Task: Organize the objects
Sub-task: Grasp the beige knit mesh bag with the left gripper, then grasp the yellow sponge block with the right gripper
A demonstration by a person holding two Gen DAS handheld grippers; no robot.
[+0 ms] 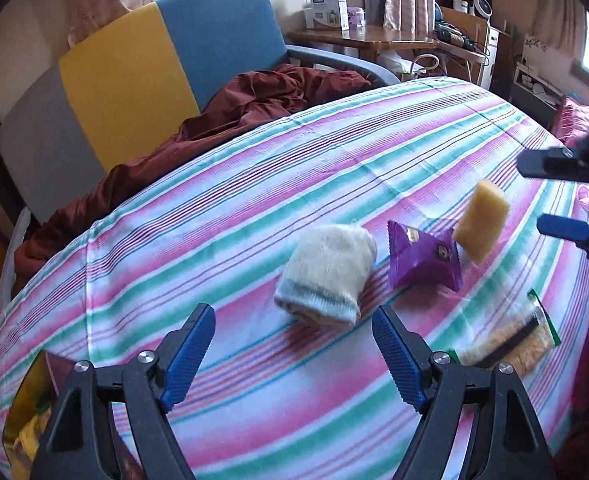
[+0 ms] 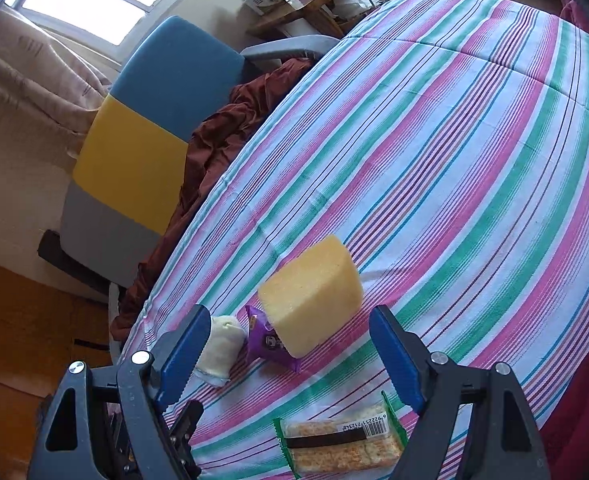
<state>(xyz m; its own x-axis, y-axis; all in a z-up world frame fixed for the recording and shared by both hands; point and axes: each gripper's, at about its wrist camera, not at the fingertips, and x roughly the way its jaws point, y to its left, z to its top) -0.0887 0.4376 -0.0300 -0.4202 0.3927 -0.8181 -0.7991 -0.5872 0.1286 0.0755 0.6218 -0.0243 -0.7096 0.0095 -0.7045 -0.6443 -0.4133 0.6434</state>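
Both grippers' jaws gape empty over striped bedspread [image 1: 254,184]; colour-block headboard [image 1: 142,64], desk [image 1: 358,38] beyond.

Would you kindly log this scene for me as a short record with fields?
surface: striped bedspread
left gripper: open, empty, above the bedspread
right gripper: open, nothing pressed between its pads
sponge: yellow, tilted, ahead of the right gripper; whether it touches the bedspread cannot be told
purple packet: lying between the knit hat and the sponge
knit hat: cream, folded, just ahead of the left gripper
cracker pack: green-edged, barcode side up, nearest the right gripper
background: maroon blanket; chair
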